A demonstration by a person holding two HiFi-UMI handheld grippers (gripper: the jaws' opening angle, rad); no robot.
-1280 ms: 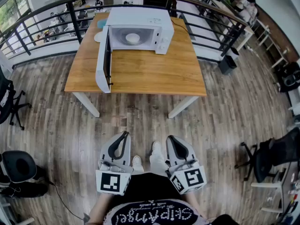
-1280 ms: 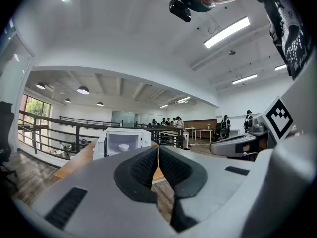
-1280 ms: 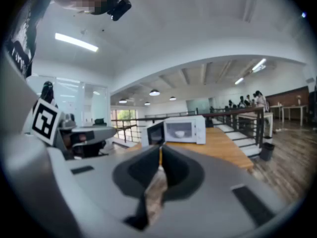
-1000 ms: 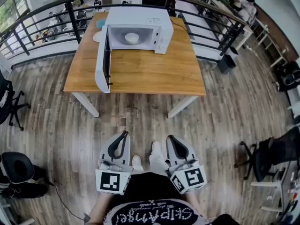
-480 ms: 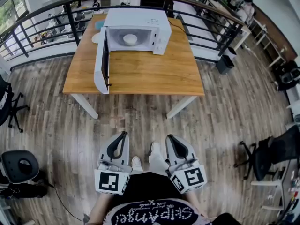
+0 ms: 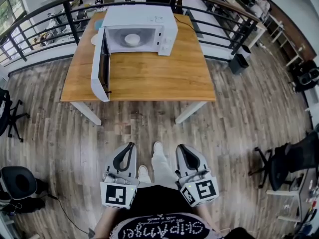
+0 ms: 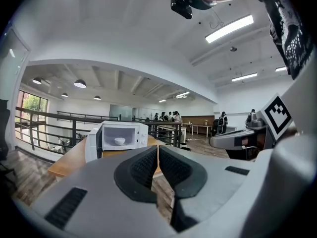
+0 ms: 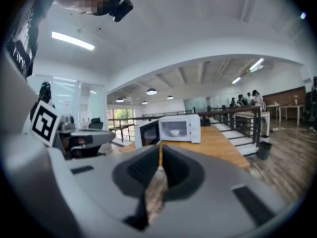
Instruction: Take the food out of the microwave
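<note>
A: Position check; the operator stands on the grey-brown plank floor (image 6: 239, 113), well apart from the rectangular light-wood table (image 6: 149, 78); the white box microwave (image 6: 142, 21) sits at the table's far side, its white hinged door (image 6: 99, 66) swung fully open to the left.

B: The food?

A: A small white round bowl (image 6: 132, 39) sits centred on the microwave's inner floor, nothing beside it; its contents are not readable from here.

B: Claws?

A: Left gripper (image 6: 128, 148) is clenched, pads together, nothing between them; right gripper (image 6: 181, 149) is the same, empty; both are held low in front of the body, pointing roughly level toward the table.

B: So the step in hand is the approach; how to do it well?

A: 3 notes, all judgement. 1, walk up square to the opening and keep right of the door so it isn't knocked; 2, spread the jaws before reaching in, since the inner walls leave little room; 3, the right gripper looks the better choice, because the door edge crowds the left side.

B: Grip?

A: Pinch the bowl's rim, 1 jaw inside and 1 outside; keep it level coming out, lifting only enough to clear the sill; a smooth bowl will likely slip under a weak pinch.
</note>
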